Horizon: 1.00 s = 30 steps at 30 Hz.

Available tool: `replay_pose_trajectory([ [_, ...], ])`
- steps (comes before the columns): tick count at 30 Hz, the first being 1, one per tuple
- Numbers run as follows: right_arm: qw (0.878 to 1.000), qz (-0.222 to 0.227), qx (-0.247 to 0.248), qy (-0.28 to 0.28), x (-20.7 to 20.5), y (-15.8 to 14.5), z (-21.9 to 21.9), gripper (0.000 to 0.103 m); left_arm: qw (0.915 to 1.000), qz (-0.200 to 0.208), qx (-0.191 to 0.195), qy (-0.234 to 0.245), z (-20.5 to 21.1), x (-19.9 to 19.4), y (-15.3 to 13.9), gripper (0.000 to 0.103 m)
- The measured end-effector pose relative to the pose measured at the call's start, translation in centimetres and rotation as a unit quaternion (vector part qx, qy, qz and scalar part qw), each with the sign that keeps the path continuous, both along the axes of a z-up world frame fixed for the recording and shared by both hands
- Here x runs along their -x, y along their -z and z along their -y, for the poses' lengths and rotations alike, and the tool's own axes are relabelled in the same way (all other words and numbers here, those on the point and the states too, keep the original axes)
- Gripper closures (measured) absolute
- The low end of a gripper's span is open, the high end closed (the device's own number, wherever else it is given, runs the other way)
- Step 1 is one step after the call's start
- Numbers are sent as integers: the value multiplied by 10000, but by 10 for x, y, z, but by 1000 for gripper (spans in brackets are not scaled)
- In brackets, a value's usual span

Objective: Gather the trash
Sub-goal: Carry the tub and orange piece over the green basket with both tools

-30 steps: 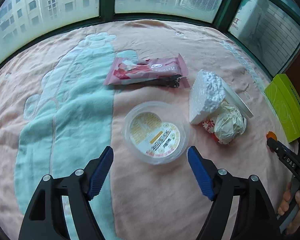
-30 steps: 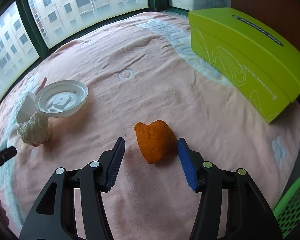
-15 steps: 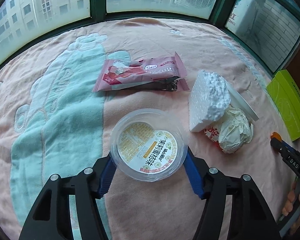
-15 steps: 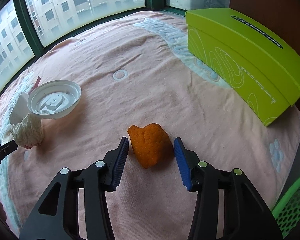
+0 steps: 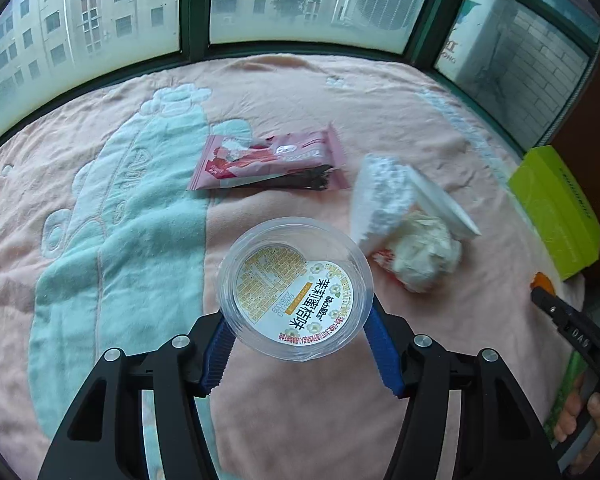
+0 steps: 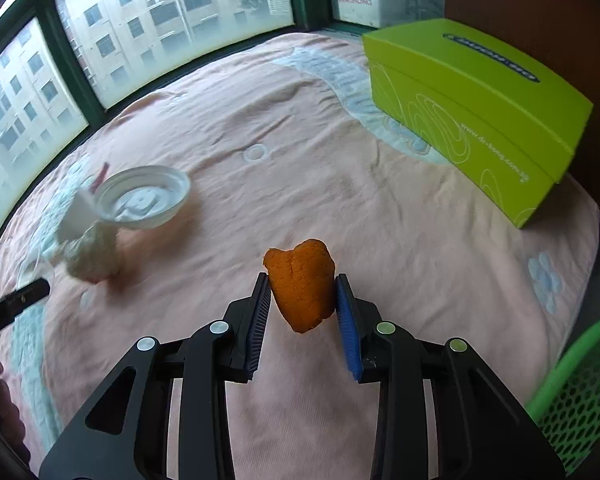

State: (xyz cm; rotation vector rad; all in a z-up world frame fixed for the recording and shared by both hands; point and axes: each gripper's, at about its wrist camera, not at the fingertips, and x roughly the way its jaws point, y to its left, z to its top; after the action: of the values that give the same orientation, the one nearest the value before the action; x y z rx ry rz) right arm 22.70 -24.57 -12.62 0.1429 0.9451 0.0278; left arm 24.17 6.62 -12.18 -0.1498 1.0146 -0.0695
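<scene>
Since a second ago, both my tools have closed in: the left gripper (image 5: 296, 346), then spread short of the clear plastic cup (image 5: 294, 287), now has it between its blue pads, and the right gripper (image 6: 302, 312), then open around the orange peel (image 6: 301, 288), now pinches it.

Surface and room: a bed (image 5: 260, 92) covered by a pink blanket with a pale teal cartoon patch, set in a bay of green-framed windows (image 5: 194, 4) that face apartment blocks. A lime-green box (image 6: 480, 92) sits at the bed's far right; a green mesh basket (image 6: 576, 400) cuts into the right wrist view's lower right corner.

On the blanket beyond the cup: a pink snack wrapper (image 5: 268, 162), a white foam chunk (image 5: 380, 200), a white lid (image 6: 144, 198) and a crumpled paper wad (image 5: 424, 252), the last three in one close cluster.

Hard to read: the foam, lid and wad are motion-blurred in both views. The cup's base is hidden behind its own rim, so I cannot tell whether it touches the blanket. In the left view, only the right gripper's tip and a sliver of peel show at the right edge, with fingers (image 5: 580, 420) on the handle.

Jaws: left, still narrowing, about half spread, pads against the cup's sides. Right, pressed onto the peel from both sides; it appears lifted off the blanket.
</scene>
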Motion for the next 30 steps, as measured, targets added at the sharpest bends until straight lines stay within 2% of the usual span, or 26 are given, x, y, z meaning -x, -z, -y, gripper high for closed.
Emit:
replay_pose_trajectory([
  [9, 9997, 161, -119, -130, 54, -26, 8, 70, 9988, 302, 190, 349, 27, 45, -37, 45],
  [13, 9995, 246, -183, -61, 80, -37, 19, 70, 9969, 407, 269, 615, 52, 63, -48, 45],
  [30, 9972, 342, -31, 672, 166, -56, 88, 70, 9813, 641, 523, 1739, 159, 111, -76, 45],
])
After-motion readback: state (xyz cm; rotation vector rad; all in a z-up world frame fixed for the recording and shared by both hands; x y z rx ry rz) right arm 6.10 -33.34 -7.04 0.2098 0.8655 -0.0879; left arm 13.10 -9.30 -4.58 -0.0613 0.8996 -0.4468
